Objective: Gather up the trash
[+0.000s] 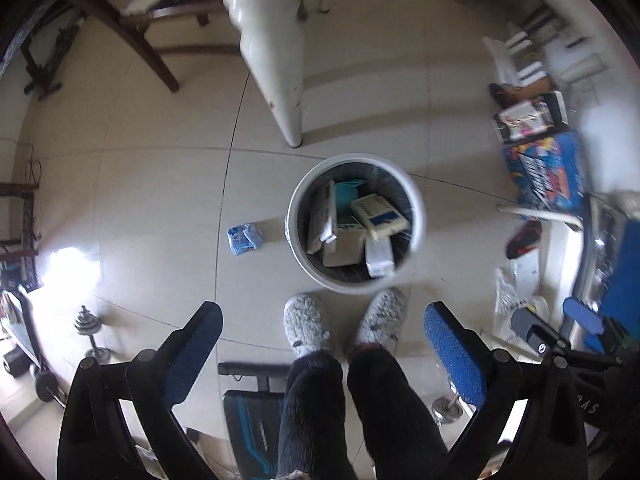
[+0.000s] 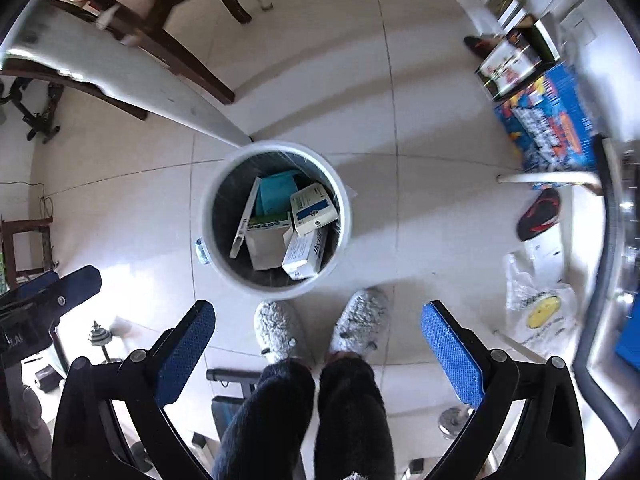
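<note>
Bin (image 1: 416, 216): white, on floor at person's feet, holding boxes (image 2: 314, 209); blue packet (image 1: 244, 239) lies just beside it, uncollected; left gripper (image 1: 322, 350), right gripper (image 2: 318, 350): jaws apart, empty, poised high above, likely for reach.

Daylit; floor (image 1: 160, 200) glare lower left; right edges smeared, perhaps motion blur.

Pale glossy tiles (image 1: 160, 200) cover the floor, crossed by thin dark grout lines. A white table leg (image 1: 276, 60) comes down at twelve o'clock in the left view, with a dark wooden chair (image 1: 132, 28) at eleven. Bright glare (image 1: 70, 266) lies on the tiles at nine o'clock. Colourful boxes (image 2: 548, 128) and books crowd the wall at two o'clock. Dumbbells (image 1: 90, 332) rest at eight o'clock.
</note>
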Demonstrator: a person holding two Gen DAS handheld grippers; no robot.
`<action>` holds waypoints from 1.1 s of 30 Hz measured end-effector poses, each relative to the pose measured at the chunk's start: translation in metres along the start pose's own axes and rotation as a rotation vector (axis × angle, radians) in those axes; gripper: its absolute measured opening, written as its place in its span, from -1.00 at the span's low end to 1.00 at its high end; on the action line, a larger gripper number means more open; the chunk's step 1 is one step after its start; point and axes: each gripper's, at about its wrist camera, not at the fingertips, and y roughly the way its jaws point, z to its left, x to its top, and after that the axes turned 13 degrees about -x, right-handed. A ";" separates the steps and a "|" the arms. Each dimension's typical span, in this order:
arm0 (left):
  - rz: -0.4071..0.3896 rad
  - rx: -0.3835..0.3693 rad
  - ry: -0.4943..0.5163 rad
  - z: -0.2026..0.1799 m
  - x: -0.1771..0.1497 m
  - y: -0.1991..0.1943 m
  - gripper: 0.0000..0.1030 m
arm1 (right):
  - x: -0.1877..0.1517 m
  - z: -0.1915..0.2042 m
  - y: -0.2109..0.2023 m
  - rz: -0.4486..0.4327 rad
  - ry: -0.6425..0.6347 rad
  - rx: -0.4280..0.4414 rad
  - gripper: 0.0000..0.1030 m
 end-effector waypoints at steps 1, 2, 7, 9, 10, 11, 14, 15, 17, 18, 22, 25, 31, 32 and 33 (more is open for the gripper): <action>-0.008 -0.002 0.013 -0.008 -0.006 -0.017 1.00 | -0.004 -0.004 -0.019 -0.009 0.002 0.004 1.00; -0.013 -0.006 0.022 -0.013 -0.009 -0.030 1.00 | -0.009 -0.011 -0.044 -0.022 0.003 0.006 1.00; -0.051 -0.026 0.065 -0.045 -0.032 -0.104 1.00 | -0.030 -0.033 -0.140 -0.075 0.016 0.031 1.00; -0.061 -0.041 0.071 -0.054 -0.039 -0.125 1.00 | -0.040 -0.042 -0.184 -0.099 0.021 0.044 1.00; -0.067 -0.063 0.074 -0.058 -0.045 -0.141 1.00 | -0.044 -0.044 -0.198 -0.106 0.022 0.055 1.00; -0.072 -0.075 0.074 -0.063 -0.048 -0.151 1.00 | -0.049 -0.048 -0.219 -0.116 0.025 0.067 1.00; -0.083 -0.139 0.062 -0.071 -0.060 -0.186 1.00 | -0.064 -0.059 -0.270 -0.136 0.031 0.106 1.00; -0.084 -0.154 0.057 -0.075 -0.062 -0.196 1.00 | -0.068 -0.062 -0.283 -0.136 0.035 0.121 1.00; -0.094 -0.186 0.060 -0.081 -0.069 -0.219 1.00 | -0.077 -0.070 -0.313 -0.138 0.037 0.154 1.00; -0.102 -0.195 0.066 -0.084 -0.072 -0.230 1.00 | -0.081 -0.073 -0.325 -0.141 0.037 0.164 1.00; -0.141 -0.240 0.089 -0.095 -0.082 -0.272 1.00 | -0.096 -0.089 -0.372 -0.153 0.025 0.204 1.00; -0.169 -0.285 0.095 -0.102 -0.090 -0.301 1.00 | -0.106 -0.098 -0.403 -0.158 0.024 0.241 1.00; -0.206 -0.336 0.112 -0.105 -0.103 -0.340 1.00 | -0.125 -0.109 -0.458 -0.190 0.002 0.283 1.00; -0.207 -0.343 0.118 -0.106 -0.106 -0.345 1.00 | -0.127 -0.109 -0.465 -0.196 -0.002 0.285 1.00; -0.211 -0.344 0.122 -0.107 -0.109 -0.349 1.00 | -0.129 -0.111 -0.473 -0.203 -0.004 0.288 1.00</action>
